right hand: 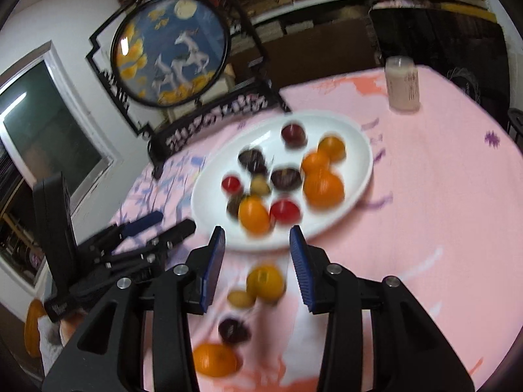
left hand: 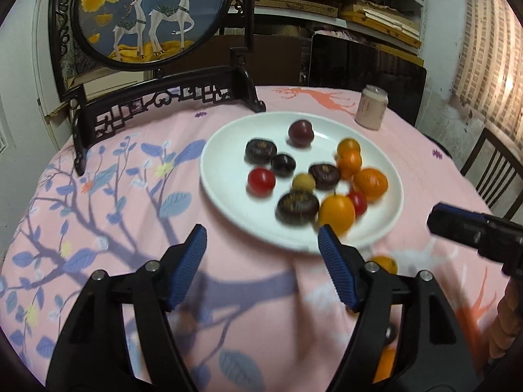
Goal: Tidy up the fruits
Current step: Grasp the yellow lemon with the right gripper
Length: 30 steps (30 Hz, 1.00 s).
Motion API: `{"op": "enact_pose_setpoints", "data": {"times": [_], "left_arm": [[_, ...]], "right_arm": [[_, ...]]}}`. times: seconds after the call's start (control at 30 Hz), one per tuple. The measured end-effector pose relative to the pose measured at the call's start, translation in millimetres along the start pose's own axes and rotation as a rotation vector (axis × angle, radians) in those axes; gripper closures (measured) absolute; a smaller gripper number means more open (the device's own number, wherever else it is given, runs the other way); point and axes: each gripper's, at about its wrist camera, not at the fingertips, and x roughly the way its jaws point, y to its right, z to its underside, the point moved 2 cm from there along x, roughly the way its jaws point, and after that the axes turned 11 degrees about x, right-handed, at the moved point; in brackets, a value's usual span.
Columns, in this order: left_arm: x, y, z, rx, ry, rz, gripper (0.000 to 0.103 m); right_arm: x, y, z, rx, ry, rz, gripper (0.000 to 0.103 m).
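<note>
The right gripper (right hand: 257, 263) hangs released, empty, above loose fruits on the pink-clothed counter (right hand: 441, 196): an orange (right hand: 264, 281) touching a small yellow fruit (right hand: 241, 298), a dark plum (right hand: 233, 329) and another orange (right hand: 214, 359), strung toward the camera. The white plate (left hand: 225, 176) beyond holds the other fruits, its long axis running left-right. The left gripper (left hand: 261, 263) is likewise spread, empty. A can (left hand: 371, 107) stands behind
</note>
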Motion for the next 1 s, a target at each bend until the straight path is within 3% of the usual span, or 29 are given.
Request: {"op": "enact_pose_setpoints", "data": {"times": [0.13, 0.23, 0.5, 0.67, 0.77, 0.83, 1.0], "left_arm": [[-12, 2, 17, 0.003, -0.012, -0.021, 0.025], [-19, -2, 20, -0.013, -0.002, -0.029, 0.023], [-15, -8, 21, -0.045, -0.024, -0.022, 0.022], [-18, 6, 20, 0.007, -0.012, 0.005, 0.022], [-16, 16, 21, 0.047, -0.016, 0.021, 0.022], [-15, 21, 22, 0.065, -0.020, 0.031, 0.022], [-12, 33, 24, 0.110, -0.027, 0.065, 0.022]], "right_arm": [[13, 5, 23, 0.033, -0.106, -0.028, 0.061], [20, 7, 24, 0.046, -0.128, -0.025, 0.061], [36, 14, 22, 0.086, -0.153, -0.010, 0.061], [47, 9, 19, 0.052, -0.143, 0.021, 0.061], [60, 16, 22, 0.071, -0.204, 0.033, 0.062], [59, 16, 21, 0.069, -0.198, 0.036, 0.066], [40, 31, 11, 0.155, -0.148, 0.013, 0.067]]}}
